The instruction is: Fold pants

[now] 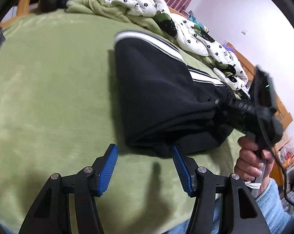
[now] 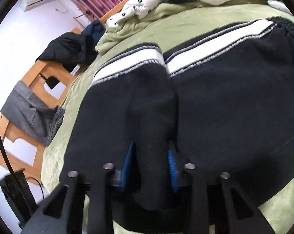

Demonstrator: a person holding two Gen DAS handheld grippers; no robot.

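Item, pants (image 2: 215,101): lay folded on the green bed (image 1: 49,97), soft, limp, thick, best pinched at the near edge; my right gripper (image 2: 150,159) pinched a fabric ridge, my left gripper (image 1: 145,167) stood half-open, empty.

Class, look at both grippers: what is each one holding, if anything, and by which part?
The right gripper pinches a raised fold of the black pants at their near edge. The left gripper is open, holding nothing.
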